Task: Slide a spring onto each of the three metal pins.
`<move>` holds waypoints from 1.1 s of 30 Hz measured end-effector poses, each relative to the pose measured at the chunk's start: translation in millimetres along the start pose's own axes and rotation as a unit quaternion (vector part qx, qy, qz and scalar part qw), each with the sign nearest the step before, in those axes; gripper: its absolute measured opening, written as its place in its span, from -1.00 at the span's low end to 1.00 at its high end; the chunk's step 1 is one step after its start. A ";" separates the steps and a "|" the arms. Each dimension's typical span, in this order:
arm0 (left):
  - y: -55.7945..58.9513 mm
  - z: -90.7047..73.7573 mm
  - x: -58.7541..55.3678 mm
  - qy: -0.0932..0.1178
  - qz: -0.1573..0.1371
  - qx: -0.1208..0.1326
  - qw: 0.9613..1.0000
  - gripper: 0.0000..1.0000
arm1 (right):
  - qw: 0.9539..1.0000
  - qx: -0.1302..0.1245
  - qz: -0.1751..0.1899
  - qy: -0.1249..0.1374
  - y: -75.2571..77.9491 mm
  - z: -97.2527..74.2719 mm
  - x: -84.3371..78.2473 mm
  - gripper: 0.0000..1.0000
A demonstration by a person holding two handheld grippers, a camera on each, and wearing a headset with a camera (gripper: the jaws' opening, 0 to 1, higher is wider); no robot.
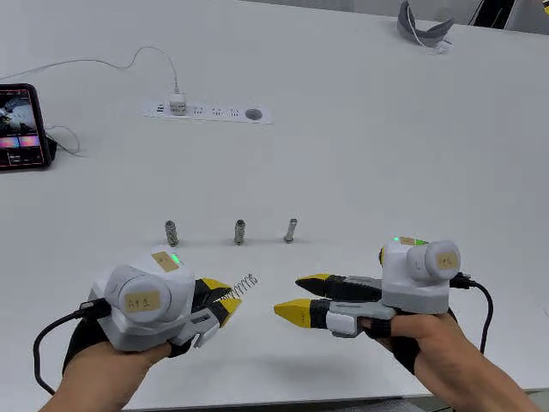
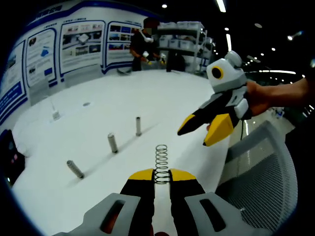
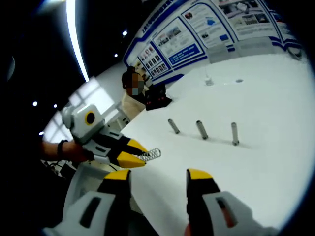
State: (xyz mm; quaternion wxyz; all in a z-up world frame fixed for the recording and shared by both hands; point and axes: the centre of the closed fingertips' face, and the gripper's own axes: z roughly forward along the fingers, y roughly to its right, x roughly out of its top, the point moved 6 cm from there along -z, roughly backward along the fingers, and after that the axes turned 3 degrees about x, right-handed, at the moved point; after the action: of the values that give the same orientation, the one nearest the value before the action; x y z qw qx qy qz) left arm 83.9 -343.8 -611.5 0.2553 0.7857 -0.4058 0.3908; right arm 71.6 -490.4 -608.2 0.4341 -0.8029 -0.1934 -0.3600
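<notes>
Three short metal pins stand in a row on the white table: left pin (image 1: pixel 171 233), middle pin (image 1: pixel 239 232), right pin (image 1: pixel 291 230). The left and middle pins look ribbed, as if springs sit on them; the right one looks smooth. My left gripper (image 1: pixel 228 293) is shut on a small spring (image 1: pixel 244 286), which sticks out past its yellow tips toward the pins. The left gripper view shows that spring (image 2: pixel 161 162) upright between the tips, with the pins (image 2: pixel 113 142) beyond. My right gripper (image 1: pixel 290 294) is open and holds nothing, a little right of the spring and in front of the right pin (image 3: pixel 235 133).
A white power strip (image 1: pixel 206 111) with a plug and cable lies behind the pins. A phone (image 1: pixel 19 126) with a lit screen stands at the far left. A grey object (image 1: pixel 425 30) lies at the far right corner. The table's front edge runs just below both grippers.
</notes>
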 end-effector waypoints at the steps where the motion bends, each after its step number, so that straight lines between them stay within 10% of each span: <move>1: 1.4 0.4 1.4 0.001 0.002 -0.003 1.000 -0.80 | 1.000 0.003 0.001 0.002 -0.3 0.4 1.2 -0.10; 33: 28.9 5.0 22.3 0.009 0.058 -0.045 0.997 -0.80 | 0.996 0.080 0.034 0.014 -9.4 6.4 13.5 -0.58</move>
State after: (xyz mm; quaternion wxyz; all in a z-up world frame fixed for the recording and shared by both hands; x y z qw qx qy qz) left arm 69.9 -372.8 -593.6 0.2710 0.7447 -0.4657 0.3937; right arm 77.3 -479.9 -595.1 0.5114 -0.7668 -0.1879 -0.3394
